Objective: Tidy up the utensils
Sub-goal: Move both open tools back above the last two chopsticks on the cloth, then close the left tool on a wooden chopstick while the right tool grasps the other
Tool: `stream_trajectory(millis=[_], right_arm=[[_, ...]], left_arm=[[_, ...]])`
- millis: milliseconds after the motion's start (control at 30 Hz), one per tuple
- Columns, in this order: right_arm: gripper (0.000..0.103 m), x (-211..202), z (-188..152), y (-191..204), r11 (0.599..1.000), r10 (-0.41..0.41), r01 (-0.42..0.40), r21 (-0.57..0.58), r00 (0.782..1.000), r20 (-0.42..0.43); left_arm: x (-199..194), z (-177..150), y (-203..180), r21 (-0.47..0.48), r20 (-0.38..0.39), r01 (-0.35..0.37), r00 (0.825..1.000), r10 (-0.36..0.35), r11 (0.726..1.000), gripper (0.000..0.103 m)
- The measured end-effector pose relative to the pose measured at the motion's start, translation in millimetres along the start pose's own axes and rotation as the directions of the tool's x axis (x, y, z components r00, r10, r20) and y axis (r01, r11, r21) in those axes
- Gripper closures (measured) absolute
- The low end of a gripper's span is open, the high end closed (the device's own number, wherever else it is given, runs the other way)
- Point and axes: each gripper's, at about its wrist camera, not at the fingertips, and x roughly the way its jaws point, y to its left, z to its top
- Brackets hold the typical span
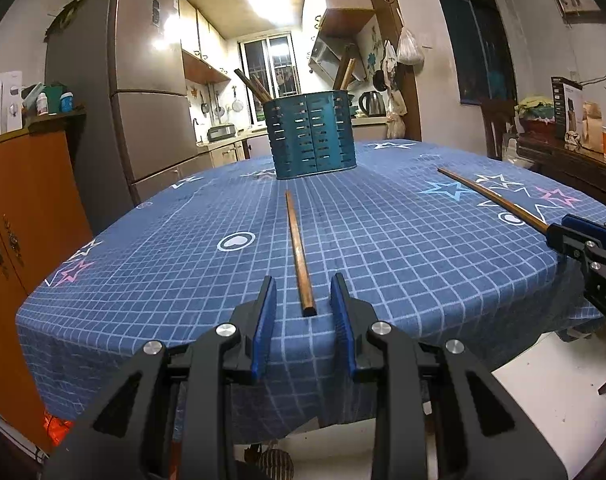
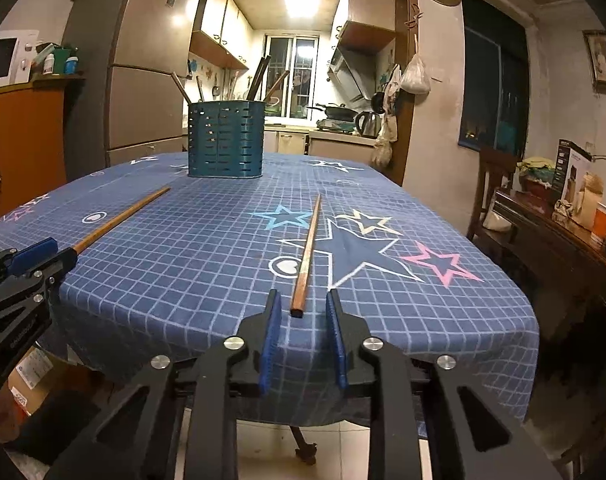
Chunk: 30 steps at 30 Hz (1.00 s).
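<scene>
Two wooden chopsticks lie on the blue checked tablecloth. One chopstick points at a teal slotted utensil holder that has several sticks in it. My left gripper is open, its blue pads on either side of that chopstick's near end. The other chopstick lies on the star pattern; my right gripper is open around its near end. Each view shows the other gripper: the right one at the second chopstick, the left one at the first. The holder stands at the far side.
The tablecloth hangs over the near table edge. A fridge and an orange cabinet stand to the left. A dark sideboard with boxes and a chair stand to the right.
</scene>
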Motion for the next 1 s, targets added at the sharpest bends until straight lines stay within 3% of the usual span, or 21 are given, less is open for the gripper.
stream_trajectory(millis=[133, 267, 400, 533, 1000], right_arm=[[0.080, 6.2, 0.6, 0.2, 1.000, 0.000, 0.000, 0.003, 1.000, 0.012], [0.091, 9.4, 3.9, 3.6, 1.000, 0.002, -0.002, -0.017, 1.000, -0.008], [0.092, 11.9, 6.0, 3.8, 1.000, 0.005, -0.005, 0.013, 0.999, -0.033], [0.093, 13.1, 6.7, -1.6, 0.998, 0.025, -0.022, 0.053, 0.999, -0.046], [0.095, 7.8, 8.4, -5.1, 0.992, 0.064, -0.056, 0.110, 0.995, -0.075]], left_arm=[[-0.2, -2.2, 0.4, -0.001, 0.011, 0.000, 1.000, 0.000, 1.000, 0.076], [-0.5, -3.6, 2.4, -0.012, 0.013, 0.016, 1.000, -0.016, 1.000, 0.077], [-2.0, -4.8, 1.6, -0.007, 0.012, 0.051, 0.999, -0.051, 0.999, 0.090], [-1.5, -3.6, 4.9, -0.020, 0.001, 0.075, 0.997, -0.075, 0.997, 0.096], [-1.7, 2.1, 22.1, -0.066, -0.049, 0.090, 0.994, -0.093, 0.994, 0.098]])
